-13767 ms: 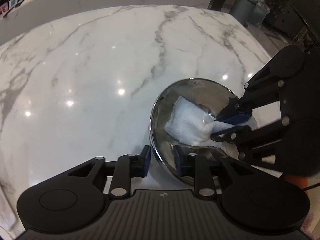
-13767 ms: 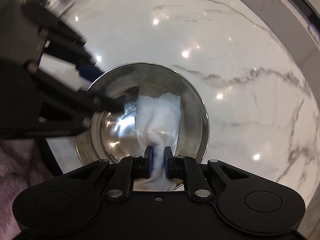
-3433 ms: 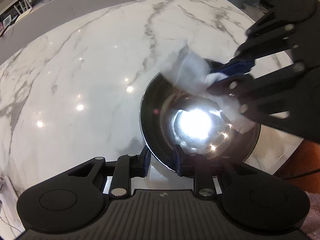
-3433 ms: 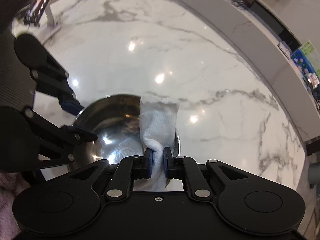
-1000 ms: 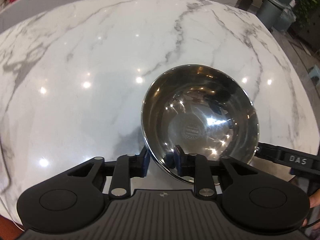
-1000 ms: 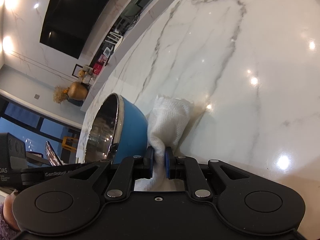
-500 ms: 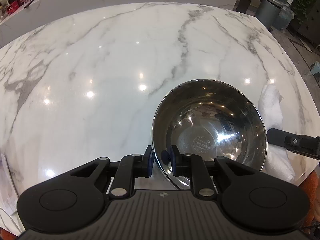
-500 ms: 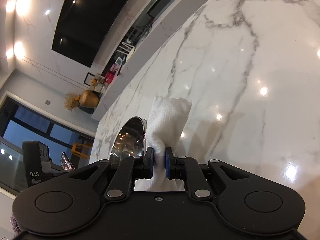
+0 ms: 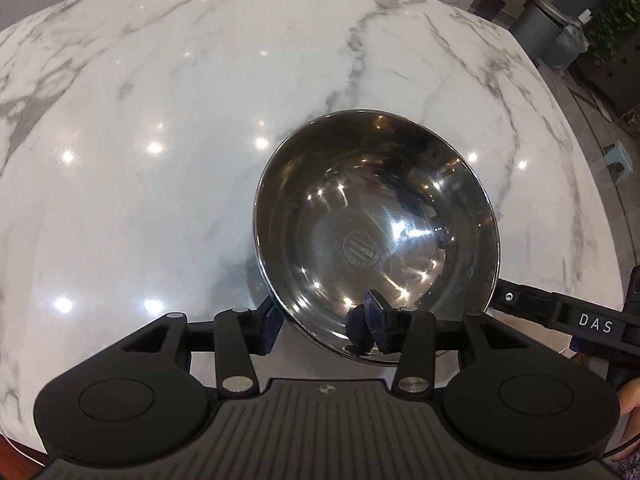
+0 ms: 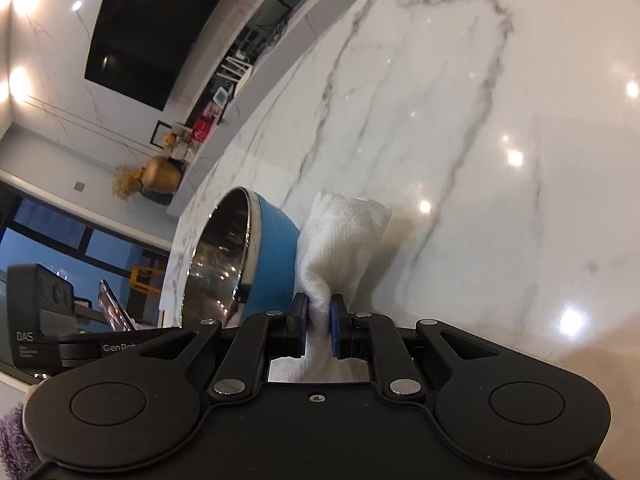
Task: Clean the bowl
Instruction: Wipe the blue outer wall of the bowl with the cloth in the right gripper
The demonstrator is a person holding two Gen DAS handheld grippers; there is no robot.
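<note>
A steel bowl (image 9: 376, 236) with a blue outside sits on the white marble table (image 9: 160, 100). My left gripper (image 9: 324, 326) is open, its jaws wide apart astride the bowl's near rim, one finger outside and one inside. In the right wrist view the bowl (image 10: 276, 248) shows from the side, at left. My right gripper (image 10: 319, 322) is shut on a white cloth (image 10: 340, 240) that hangs down onto the table just right of the bowl. The right gripper's body (image 9: 560, 312) shows at the left wrist view's right edge.
The table's far right edge (image 9: 560, 92) drops to the floor, with bins and plants (image 9: 560, 32) beyond. A long counter (image 10: 256, 76) with small items runs behind the table. The person's hand (image 9: 628, 404) is at the right.
My left gripper has opened and let go of the bowl's rim. My right gripper with the cloth has come down beside the bowl, outside it.
</note>
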